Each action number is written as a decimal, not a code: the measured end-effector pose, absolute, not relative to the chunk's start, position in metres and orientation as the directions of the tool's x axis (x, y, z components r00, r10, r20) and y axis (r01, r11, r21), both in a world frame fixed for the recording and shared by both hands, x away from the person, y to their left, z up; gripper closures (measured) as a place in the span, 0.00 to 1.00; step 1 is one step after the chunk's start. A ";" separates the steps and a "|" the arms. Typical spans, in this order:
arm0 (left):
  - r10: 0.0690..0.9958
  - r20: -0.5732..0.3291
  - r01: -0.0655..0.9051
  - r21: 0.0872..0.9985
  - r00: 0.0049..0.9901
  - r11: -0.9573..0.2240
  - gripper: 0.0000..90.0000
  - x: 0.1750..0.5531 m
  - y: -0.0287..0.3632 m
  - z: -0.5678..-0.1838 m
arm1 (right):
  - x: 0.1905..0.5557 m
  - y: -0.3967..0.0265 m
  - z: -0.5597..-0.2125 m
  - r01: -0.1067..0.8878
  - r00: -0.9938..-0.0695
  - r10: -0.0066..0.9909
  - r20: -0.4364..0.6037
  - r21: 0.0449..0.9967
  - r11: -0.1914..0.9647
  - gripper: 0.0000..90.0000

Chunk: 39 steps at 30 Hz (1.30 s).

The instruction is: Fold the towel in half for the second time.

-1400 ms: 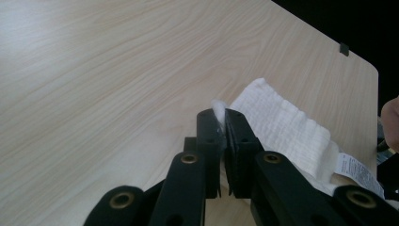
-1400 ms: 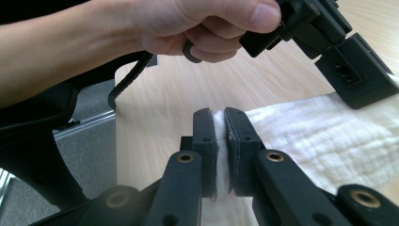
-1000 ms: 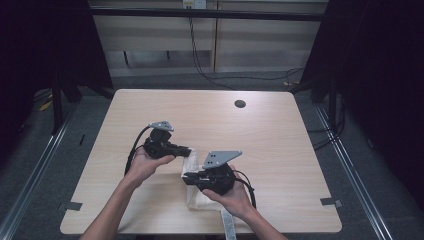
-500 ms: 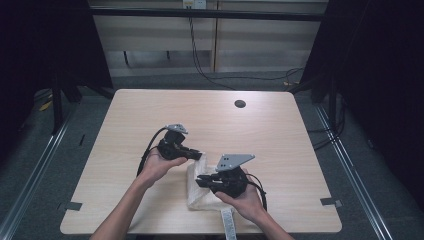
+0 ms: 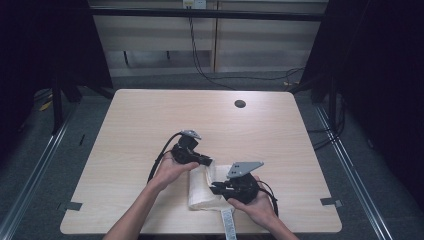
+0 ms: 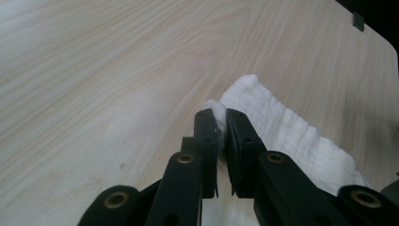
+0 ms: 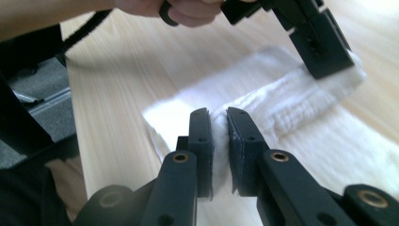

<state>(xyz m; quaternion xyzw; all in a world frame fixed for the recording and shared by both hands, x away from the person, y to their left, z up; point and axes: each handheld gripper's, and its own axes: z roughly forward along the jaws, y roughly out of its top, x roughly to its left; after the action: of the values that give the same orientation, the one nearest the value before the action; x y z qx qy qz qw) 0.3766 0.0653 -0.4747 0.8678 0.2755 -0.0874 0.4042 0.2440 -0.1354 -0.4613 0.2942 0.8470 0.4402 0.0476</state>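
A white cloth (image 5: pixel 201 194) lies folded on the wooden table (image 5: pixel 150 120) near its front edge. My left gripper (image 5: pixel 207 161) pinches the cloth's far corner; in the left gripper view its jaws (image 6: pixel 222 120) stand a sliver apart with the white cloth (image 6: pixel 277 127) squeezed between them. My right gripper (image 5: pixel 215 189) grips the near fold, and its jaws (image 7: pixel 219 117) hold a ridge of the cloth (image 7: pixel 282 103). Both pairs of jaws have just been opening a little with the cloth still between them. The left gripper (image 7: pixel 324 56) also shows ahead in the right gripper view, low over the cloth.
A dark round hole (image 5: pixel 240 104) sits in the table's far right part. A white strip (image 5: pixel 227 230) hangs at the front edge below the cloth. Cables (image 5: pixel 200 55) run across the floor behind the table. Bare wood spreads to the left and far side.
Both hands have moved to the right and down toward the table, carrying the cloth's edge with them. The cloth now lies lower and flatter.
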 end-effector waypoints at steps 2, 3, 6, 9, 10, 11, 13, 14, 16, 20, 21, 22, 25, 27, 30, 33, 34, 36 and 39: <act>0.408 -0.373 0.549 0.652 0.833 -0.523 0.92 0.376 0.061 -0.477 | 0.242 -0.142 -0.465 0.469 -0.815 0.550 0.181 0.765 0.442 0.89; 0.408 -0.373 0.549 0.652 0.833 -0.523 0.92 0.376 0.061 -0.477 | 0.242 -0.142 -0.465 0.469 -0.815 0.550 0.181 0.765 0.442 0.89; 0.400 -0.373 0.543 0.651 0.837 -0.530 0.92 0.374 0.053 -0.480 | 0.238 -0.153 -0.472 0.487 -0.803 0.564 0.190 0.755 0.439 0.88; 0.390 -0.375 0.538 0.660 0.841 -0.525 0.91 0.374 0.050 -0.480 | 0.236 -0.156 -0.474 0.492 -0.799 0.571 0.190 0.752 0.439 0.87; 0.388 -0.373 0.535 0.661 0.843 -0.526 0.90 0.374 0.047 -0.480 | 0.235 -0.157 -0.476 0.499 -0.796 0.574 0.191 0.744 0.444 0.84; 0.388 -0.374 0.536 0.664 0.842 -0.522 0.89 0.373 0.046 -0.479 | 0.235 -0.158 -0.476 0.500 -0.794 0.579 0.187 0.742 0.447 0.83; 0.387 -0.375 0.535 0.663 0.843 -0.524 0.87 0.373 0.045 -0.479 | 0.234 -0.160 -0.477 0.502 -0.792 0.583 0.183 0.738 0.451 0.81; 0.372 -0.380 0.529 0.674 0.847 -0.515 0.85 0.372 0.043 -0.478 | 0.234 -0.164 -0.478 0.511 -0.781 0.597 0.181 0.735 0.446 0.78; 0.362 -0.368 0.512 0.692 0.856 -0.509 0.85 0.370 0.041 -0.476 | 0.235 -0.169 -0.478 0.517 -0.773 0.606 0.189 0.741 0.428 0.74; 0.330 -0.341 0.470 0.727 0.880 -0.501 0.82 0.367 0.038 -0.471 | 0.238 -0.175 -0.479 0.530 -0.758 0.621 0.201 0.745 0.405 0.65; 0.330 -0.345 0.473 0.725 0.879 -0.501 0.81 0.367 0.037 -0.470 | 0.239 -0.176 -0.480 0.528 -0.756 0.623 0.199 0.748 0.402 0.63; 0.330 -0.344 0.471 0.730 0.879 -0.495 0.81 0.368 0.037 -0.470 | 0.240 -0.177 -0.481 0.534 -0.752 0.626 0.206 0.747 0.396 0.63; 0.334 -0.354 0.481 0.732 0.874 -0.483 0.78 0.370 0.039 -0.469 | 0.243 -0.179 -0.483 0.538 -0.741 0.641 0.198 0.746 0.392 0.63; 0.333 -0.367 0.490 0.734 0.869 -0.471 0.74 0.371 0.041 -0.470 | 0.245 -0.180 -0.483 0.545 -0.735 0.646 0.205 0.746 0.383 0.62; 0.344 -0.349 0.483 0.731 0.872 -0.483 0.70 0.369 0.046 -0.466 | 0.245 -0.183 -0.481 0.541 -0.731 0.652 0.200 0.752 0.377 0.62; 0.358 -0.325 0.471 0.740 0.876 -0.481 0.65 0.364 0.052 -0.462 | 0.246 -0.188 -0.477 0.532 -0.727 0.659 0.192 0.765 0.363 0.64; 0.364 -0.311 0.464 0.738 0.878 -0.490 0.63 0.362 0.055 -0.460 | 0.246 -0.190 -0.475 0.529 -0.727 0.660 0.191 0.769 0.360 0.64; 0.375 -0.298 0.461 0.739 0.878 -0.491 0.60 0.358 0.061 -0.456 | 0.247 -0.194 -0.472 0.527 -0.721 0.666 0.191 0.775 0.348 0.64; 0.390 -0.276 0.453 0.741 0.878 -0.496 0.54 0.354 0.069 -0.452 | 0.247 -0.197 -0.469 0.522 -0.715 0.673 0.187 0.783 0.338 0.64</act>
<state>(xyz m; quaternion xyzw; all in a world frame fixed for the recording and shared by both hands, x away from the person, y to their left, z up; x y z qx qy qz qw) 0.3537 0.0685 -0.4518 0.8642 0.2440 -0.0358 0.4386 0.2472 -0.1971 -0.4685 0.3674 0.8134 0.4428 0.0853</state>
